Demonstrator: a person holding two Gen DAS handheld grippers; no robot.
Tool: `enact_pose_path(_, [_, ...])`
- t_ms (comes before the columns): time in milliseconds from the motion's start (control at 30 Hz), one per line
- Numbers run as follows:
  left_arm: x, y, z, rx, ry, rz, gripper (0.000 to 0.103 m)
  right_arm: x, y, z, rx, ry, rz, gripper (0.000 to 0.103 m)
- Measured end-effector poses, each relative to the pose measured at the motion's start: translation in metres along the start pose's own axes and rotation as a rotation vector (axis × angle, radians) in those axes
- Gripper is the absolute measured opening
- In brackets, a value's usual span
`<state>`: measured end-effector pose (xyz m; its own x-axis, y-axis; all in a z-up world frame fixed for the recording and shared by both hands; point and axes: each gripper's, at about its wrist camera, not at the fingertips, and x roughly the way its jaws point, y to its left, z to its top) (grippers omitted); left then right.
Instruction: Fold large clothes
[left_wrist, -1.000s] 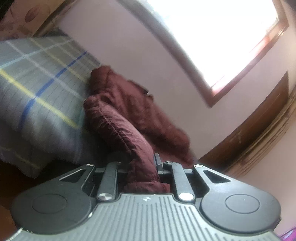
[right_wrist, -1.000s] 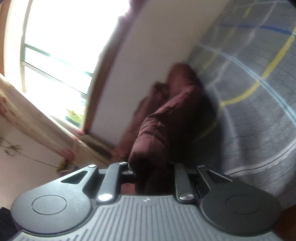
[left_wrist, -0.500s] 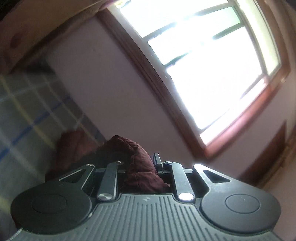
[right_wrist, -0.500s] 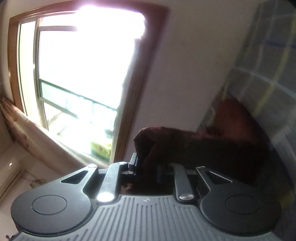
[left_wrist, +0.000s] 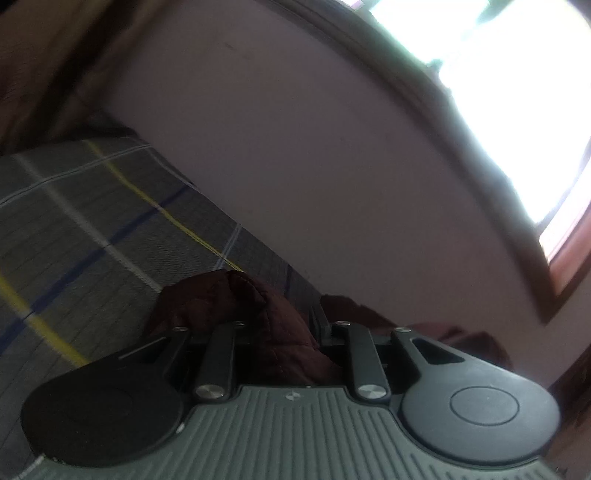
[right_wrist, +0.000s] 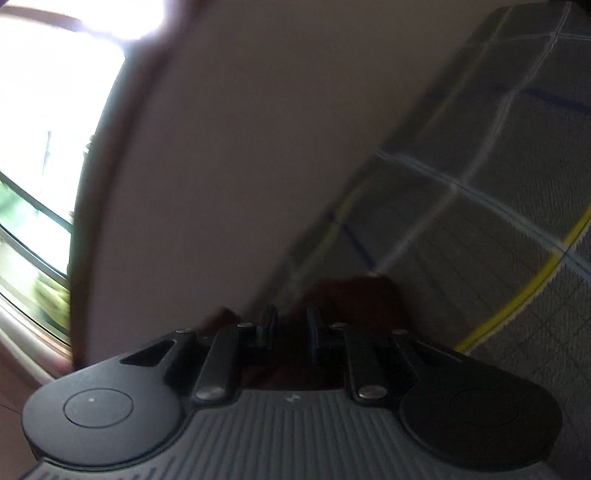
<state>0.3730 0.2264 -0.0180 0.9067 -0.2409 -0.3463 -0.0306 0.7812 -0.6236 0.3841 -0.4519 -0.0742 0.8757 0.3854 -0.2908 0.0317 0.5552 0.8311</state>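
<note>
Between the fingers of the left gripper (left_wrist: 284, 328) sits a bunched fold of the dark maroon quilted garment (left_wrist: 240, 306); its jaws are opening slightly, yet the padded cloth fills the narrow gap and bulges up over the finger at 9 o'clock of the cloth, hiding it. More of the same garment trails off toward 3 o'clock, low along the wall (left_wrist: 314, 155). Behind it, from 9 to 11 o'clock, lies the grey plaid bedspread (left_wrist: 85, 221) with yellow, white and blue lines. A bright window (left_wrist: 524, 92) with a dark wooden frame fills the area at 1 to 2 o'clock.

From the right wrist view, the right gripper (right_wrist: 290, 325) has its jaws drawn close together, pinching a dark fold of the garment (right_wrist: 358, 299), which rises just beyond the tips toward 1 o'clock. The bedspread (right_wrist: 498, 221) stretches from 1 to 3 o'clock, the plain wall (right_wrist: 240, 147) stands at 12, and the window (right_wrist: 40, 147) glows at 9 to 10 o'clock. This view is blurred.
</note>
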Motion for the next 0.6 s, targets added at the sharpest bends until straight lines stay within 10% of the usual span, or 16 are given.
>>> enact_pose_path(200, [-0.027,-0.009,0.009,-0.001,-0.018,-0.045,0.033,-0.020,0.022,0.007,-0.090,-0.070,-0.034,0.028])
enact_pose_path(333, [-0.060,-0.021,0.008,0.027,-0.093,-0.069,0.101,-0.071,0.070,0.006,-0.220,-0.176,0.061,0.061])
enact_pose_path(433, [-0.090,-0.045,0.003,0.159,-0.245,-0.056,0.103,-0.088,0.118,-0.017,-0.399,-0.161,0.152,0.064])
enact_pose_path(600, [-0.096,-0.083,0.001,0.318,-0.174,-0.122,0.100,-0.062,0.172,-0.061,-0.657,-0.016,0.168,0.064])
